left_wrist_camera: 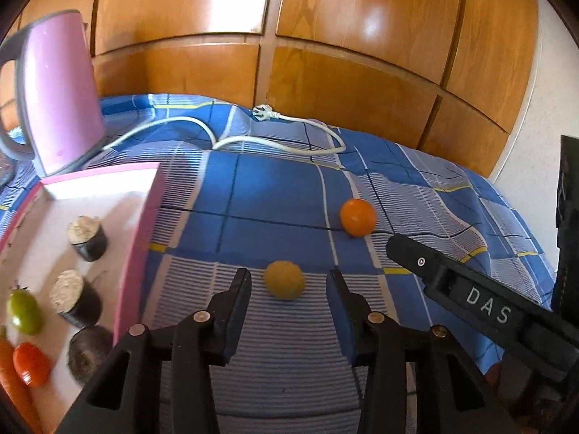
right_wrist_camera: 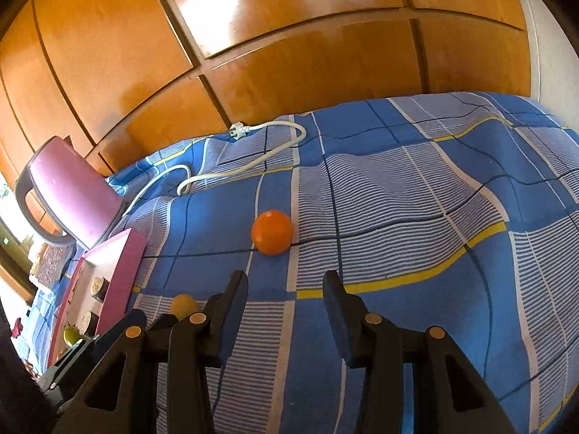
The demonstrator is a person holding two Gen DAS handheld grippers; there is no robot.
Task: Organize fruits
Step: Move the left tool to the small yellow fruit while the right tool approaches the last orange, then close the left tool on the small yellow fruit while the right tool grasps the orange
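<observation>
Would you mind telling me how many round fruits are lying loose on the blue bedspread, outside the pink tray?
2. The yellow fruit lies just ahead of the open left gripper. The orange sits farther out, ahead of the open right gripper. Others may be hidden behind the grippers.

Daylight is bright and warm in both views. White glare patches sit on the glossy wooden wardrobe doors (left_wrist_camera: 289, 36) far ahead of each hand-held gripper. Fisheye bending curves the panel lines, and corners fall black. The pink kettle (left_wrist_camera: 58, 90) is slightly blurred; fruits cast soft shadows.
</observation>
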